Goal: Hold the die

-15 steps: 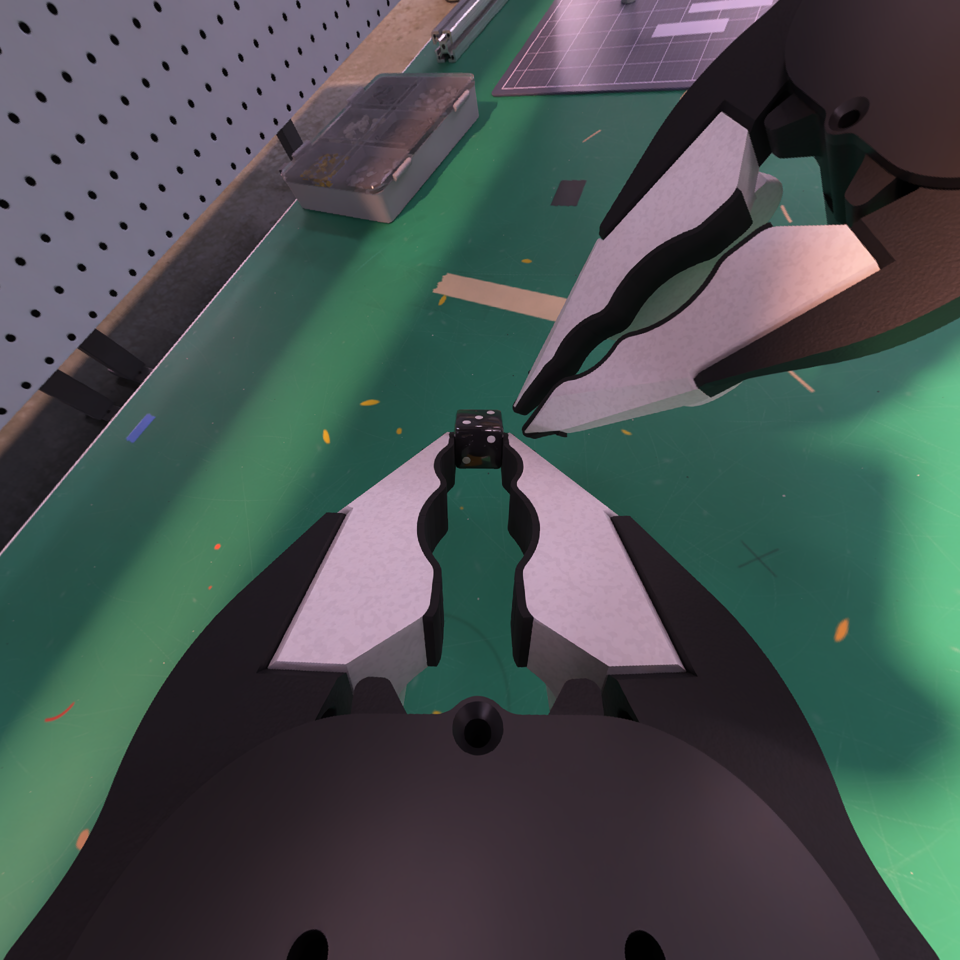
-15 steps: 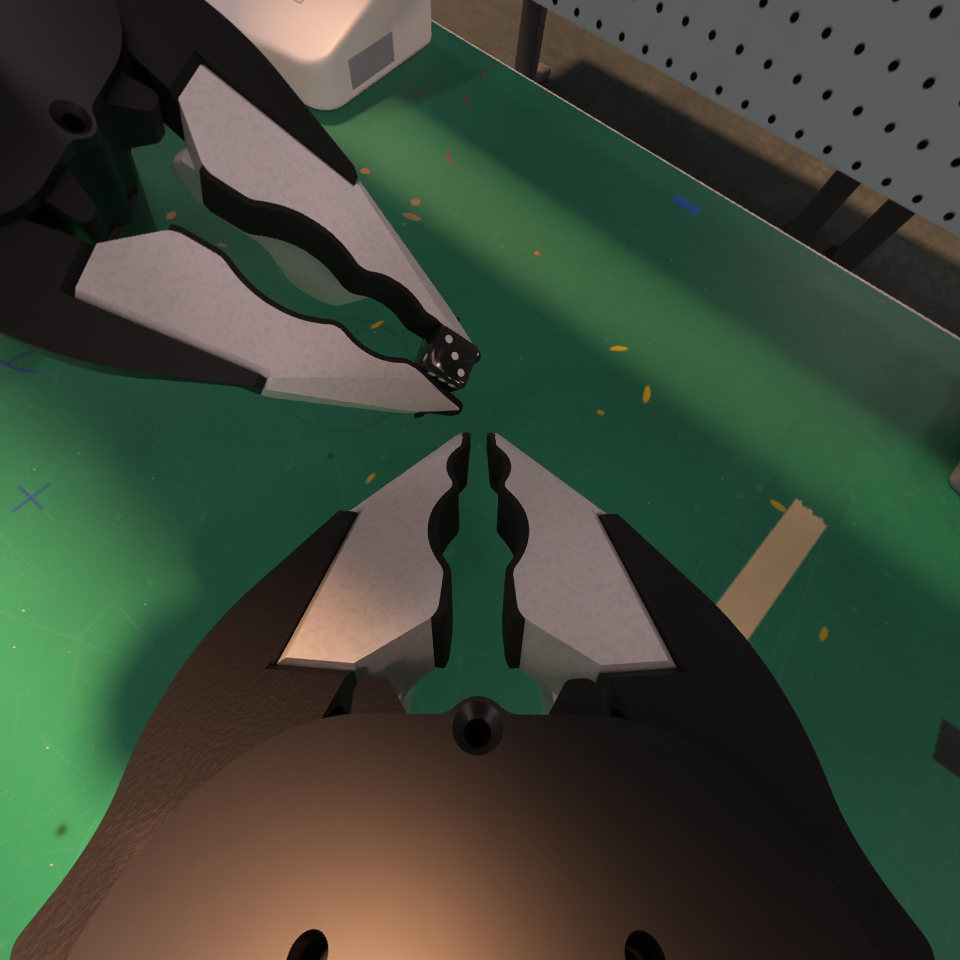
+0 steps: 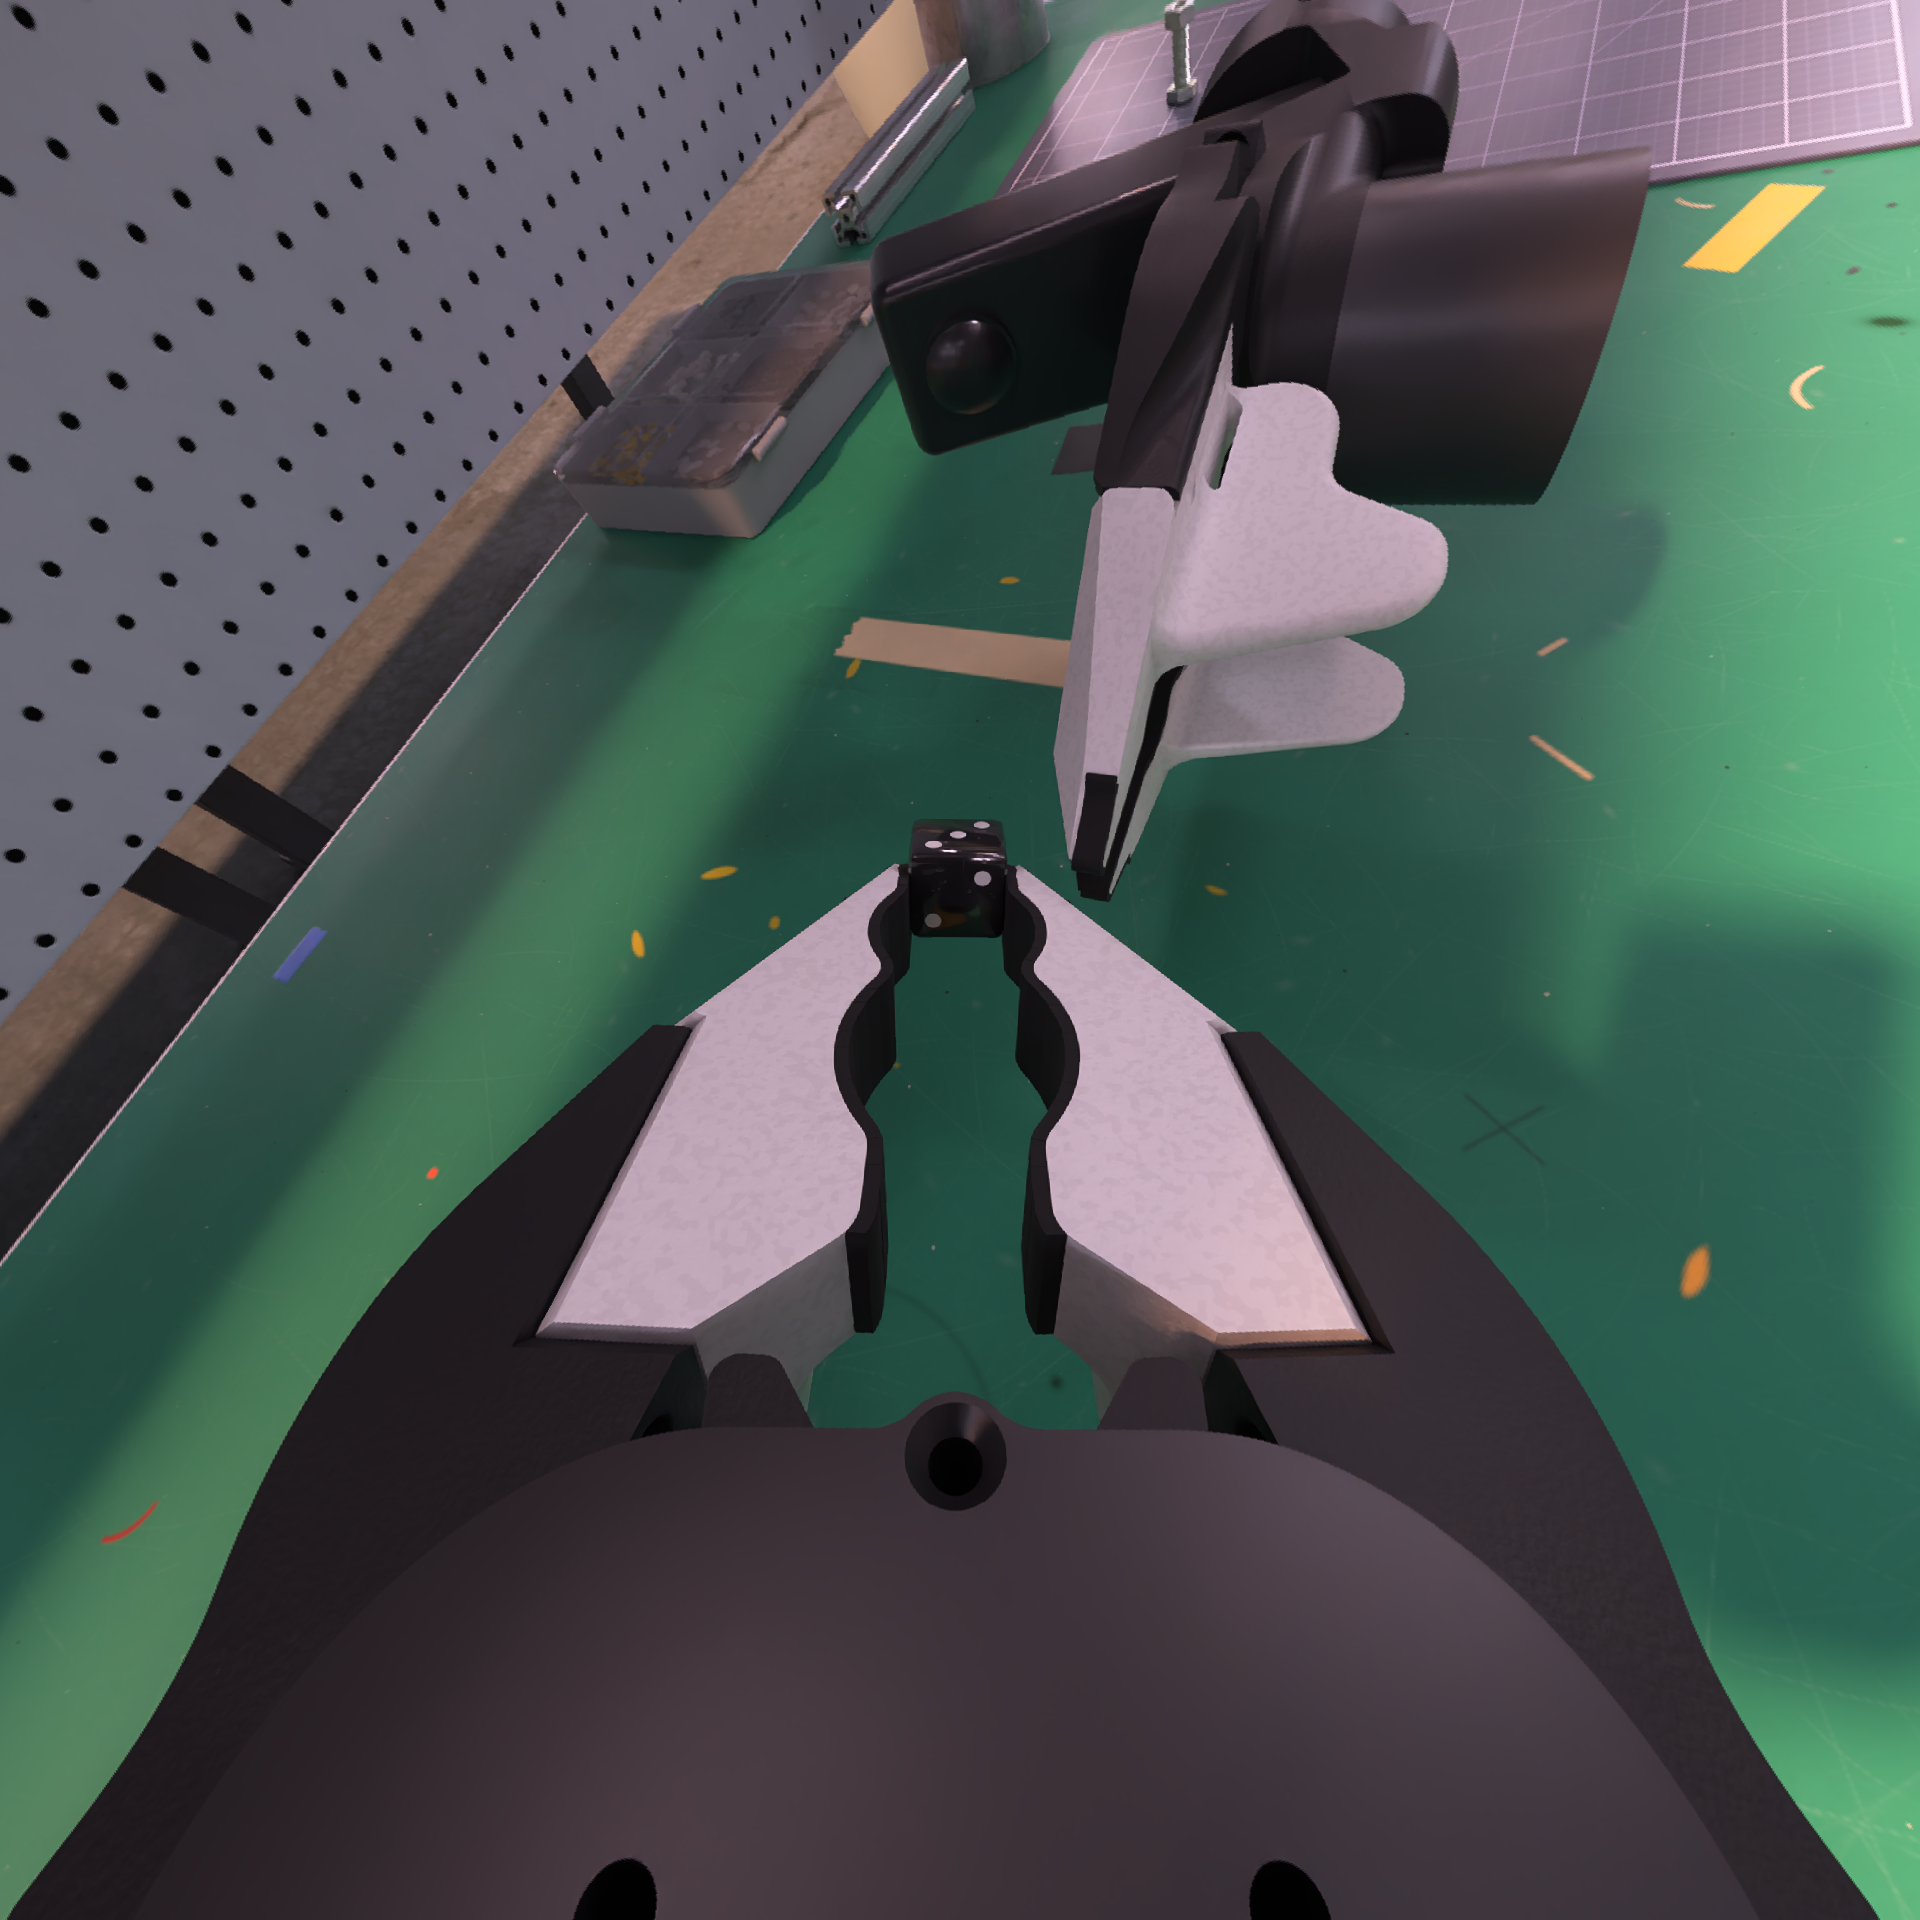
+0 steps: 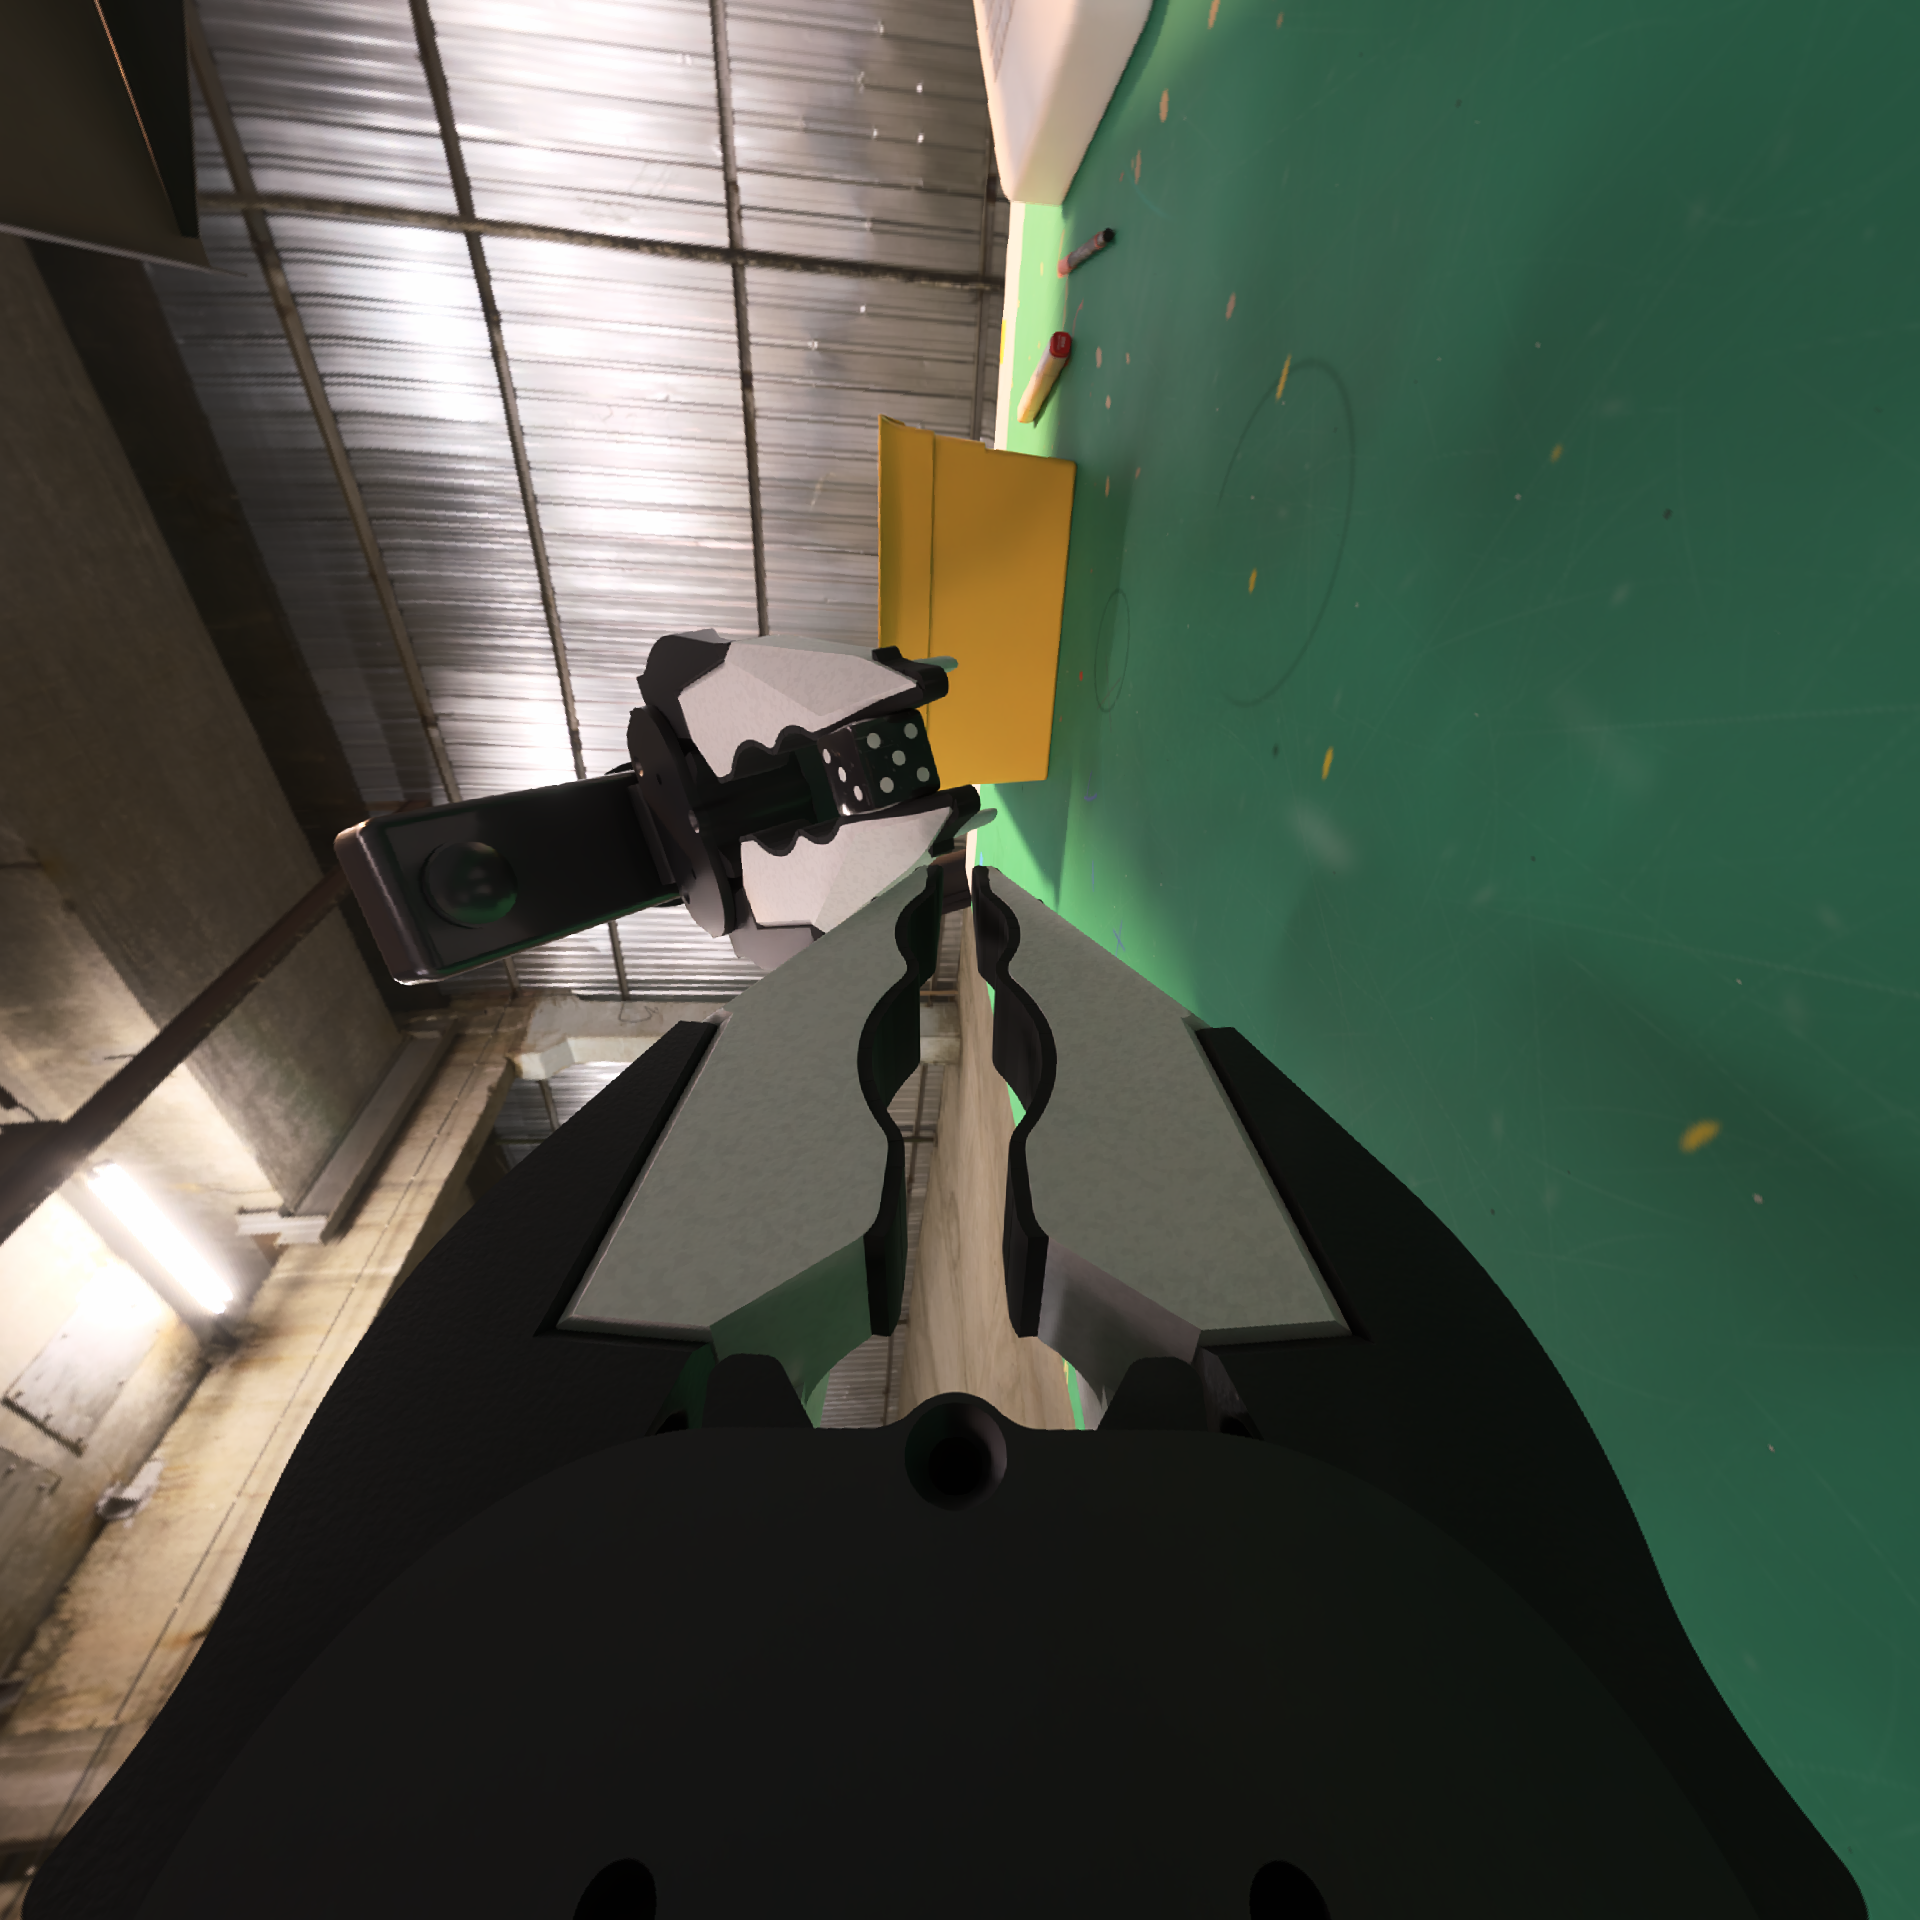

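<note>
The die [image 3: 956, 883] is black with white pips. My left gripper [image 3: 956, 896] is shut on it, gripping it between the fingertips over the green mat [image 3: 1558, 1039]. The right wrist view also shows the die [image 4: 883, 774] clamped in the left gripper [image 4: 935, 740]. My right gripper [image 4: 958, 888] is shut and empty, with only a thin gap between its fingers. In the left wrist view it [image 3: 1096, 868] is rolled onto its side, its tips just right of the die and apart from it.
A pegboard wall [image 3: 260, 364] runs along the left. A grey parts box [image 3: 727, 416], an aluminium bar [image 3: 899, 156] and a grey cutting mat [image 3: 1662, 73] lie farther off. A yellow folder [image 4: 997, 603], two markers [image 4: 1044, 374] and a white box [image 4: 1049, 94] are at the mat's other side.
My right gripper has rolled about a quarter turn onto its side and drawn slightly back from the die. My left gripper stays shut on the die.
</note>
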